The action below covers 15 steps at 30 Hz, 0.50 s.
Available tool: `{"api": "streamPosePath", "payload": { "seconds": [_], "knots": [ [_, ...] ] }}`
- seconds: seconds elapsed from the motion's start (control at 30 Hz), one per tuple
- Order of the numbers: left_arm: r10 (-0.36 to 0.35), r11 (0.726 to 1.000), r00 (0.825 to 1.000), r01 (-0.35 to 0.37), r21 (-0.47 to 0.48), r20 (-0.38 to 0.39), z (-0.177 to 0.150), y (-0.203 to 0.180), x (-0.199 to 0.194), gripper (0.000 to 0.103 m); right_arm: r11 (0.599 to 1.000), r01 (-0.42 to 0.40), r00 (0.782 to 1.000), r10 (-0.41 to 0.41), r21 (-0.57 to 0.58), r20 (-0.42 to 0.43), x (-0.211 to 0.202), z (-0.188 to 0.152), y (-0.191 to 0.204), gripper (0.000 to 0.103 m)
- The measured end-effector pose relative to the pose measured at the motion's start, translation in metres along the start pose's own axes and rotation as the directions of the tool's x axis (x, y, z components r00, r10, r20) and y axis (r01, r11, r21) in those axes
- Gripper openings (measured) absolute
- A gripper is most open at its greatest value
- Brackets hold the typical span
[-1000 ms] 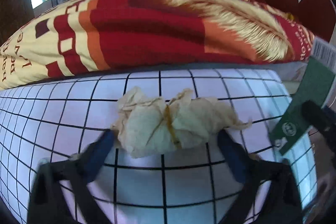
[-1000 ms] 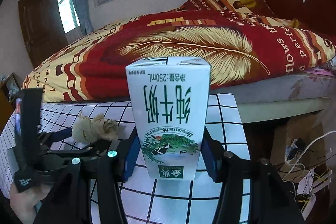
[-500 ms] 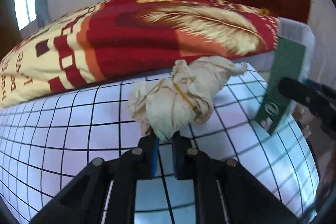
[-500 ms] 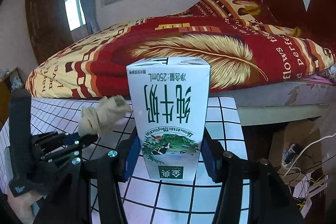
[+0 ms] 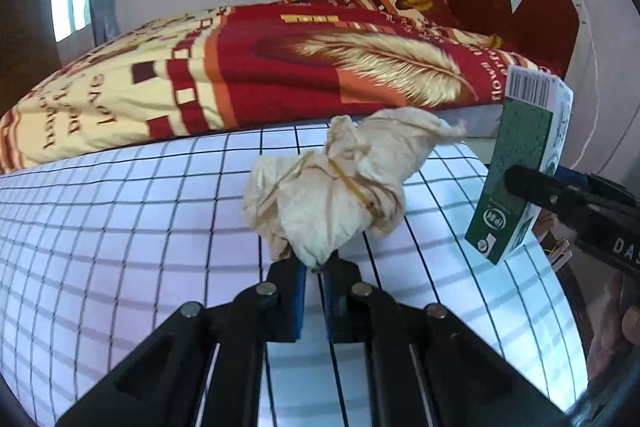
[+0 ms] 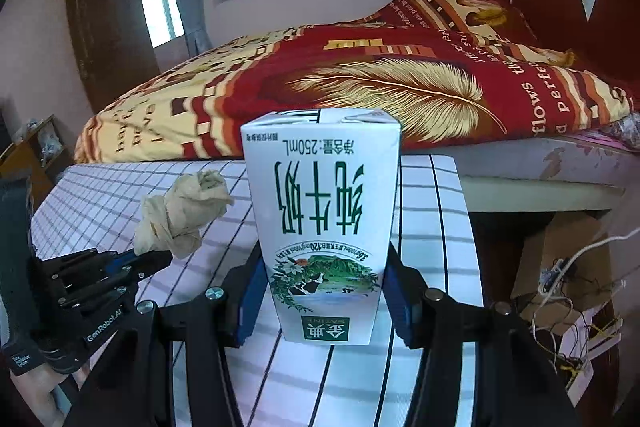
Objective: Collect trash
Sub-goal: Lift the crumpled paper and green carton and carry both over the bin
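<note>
A crumpled beige paper wad (image 5: 340, 183) bound with a rubber band hangs lifted above the white grid-patterned tabletop (image 5: 120, 227). My left gripper (image 5: 314, 267) is shut on its lower tip. The same paper wad (image 6: 184, 215) shows in the right wrist view, with the left gripper (image 6: 160, 257) at its bottom. A white and green milk carton (image 6: 324, 227), upside down, sits between the blue pads of my right gripper (image 6: 324, 303), which is shut on it. In the left wrist view the milk carton (image 5: 520, 171) is off the table at the right.
A bed with a red and yellow feather-print blanket (image 5: 280, 67) runs along the far side of the table. Past the table's right edge are a cardboard box (image 6: 560, 267) and tangled wires (image 6: 580, 331) on the floor. A dark door (image 6: 108, 39) stands at far left.
My left gripper went from open around the paper wad on the table to shut on it and lifted it. The right gripper rose with the carton, held the same way.
</note>
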<state>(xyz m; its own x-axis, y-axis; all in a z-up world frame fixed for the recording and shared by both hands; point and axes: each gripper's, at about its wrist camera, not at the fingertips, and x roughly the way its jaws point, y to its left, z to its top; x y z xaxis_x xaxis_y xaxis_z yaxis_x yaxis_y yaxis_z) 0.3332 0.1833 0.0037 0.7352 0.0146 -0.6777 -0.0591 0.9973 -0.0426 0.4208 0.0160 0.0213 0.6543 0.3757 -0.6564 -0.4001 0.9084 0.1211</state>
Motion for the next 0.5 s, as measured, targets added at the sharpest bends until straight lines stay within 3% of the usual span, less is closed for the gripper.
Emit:
{"api": "streamPosePath", "payload": {
  "seconds": [0.23, 0.5],
  "knots": [
    [-0.004, 1.000, 0.999, 0.005, -0.009, 0.037, -0.031, -0.004, -0.068, 0.008, 1.000, -0.018, 1.000, 0.018, -0.021, 0.011, -0.068, -0.033, 0.026, 0.056],
    [-0.003, 1.000, 0.998, 0.003, -0.002, 0.057, -0.070, -0.008, -0.119, 0.008, 0.999, -0.045, 0.999, 0.045, -0.012, 0.027, -0.128, -0.080, 0.045, 0.056]
  ]
}}
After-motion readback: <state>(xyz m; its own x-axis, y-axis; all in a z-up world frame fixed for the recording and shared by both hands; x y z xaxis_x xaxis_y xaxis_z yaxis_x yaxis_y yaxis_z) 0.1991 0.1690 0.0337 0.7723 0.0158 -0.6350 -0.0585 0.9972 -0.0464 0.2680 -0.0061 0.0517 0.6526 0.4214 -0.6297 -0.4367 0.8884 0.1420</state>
